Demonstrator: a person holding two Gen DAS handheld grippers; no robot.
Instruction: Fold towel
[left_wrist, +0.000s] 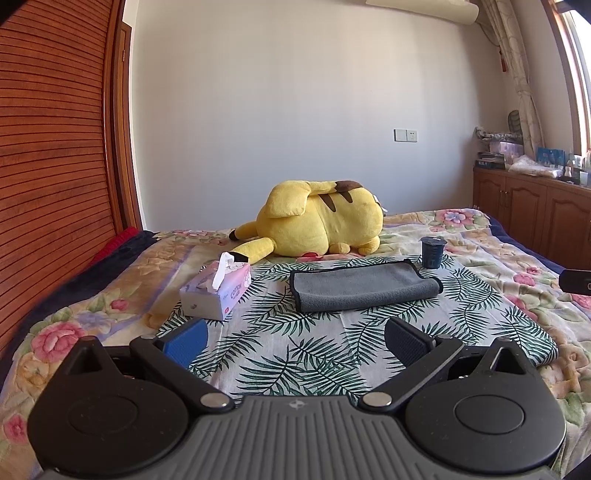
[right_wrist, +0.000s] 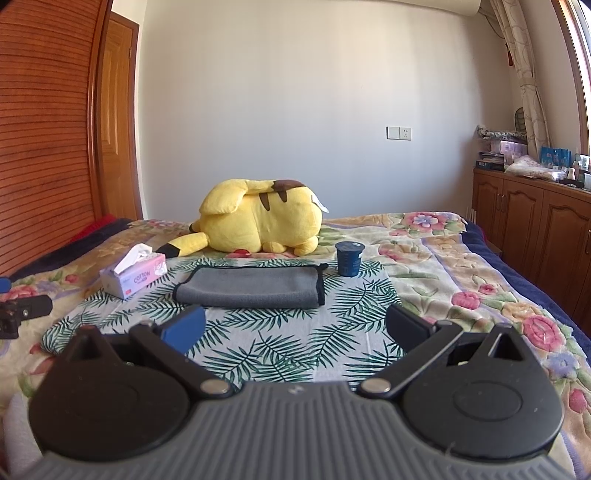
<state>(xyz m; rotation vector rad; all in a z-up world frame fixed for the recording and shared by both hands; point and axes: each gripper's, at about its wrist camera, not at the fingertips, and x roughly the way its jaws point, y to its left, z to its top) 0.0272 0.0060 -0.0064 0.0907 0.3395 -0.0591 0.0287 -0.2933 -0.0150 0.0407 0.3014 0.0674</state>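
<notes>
My left gripper (left_wrist: 295, 341) and right gripper (right_wrist: 295, 334) hover wide open, empty, near a folded grey towel (left_wrist: 364, 286) on the leaf-print cloth (left_wrist: 295, 354).

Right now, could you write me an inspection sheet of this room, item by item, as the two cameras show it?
Surface: bed with floral blanket, palm-leaf cloth on top.
Job's things: grey towel lies folded over on the leaf cloth, untouched.
Clutter: tissue box left of towel; dark cup upright at its right; yellow plush toy behind.
Grippers: left gripper and right gripper both open, empty, short of the towel.
Cables: nothing seen.
Surroundings: wooden wardrobe left, cabinets right.
</notes>
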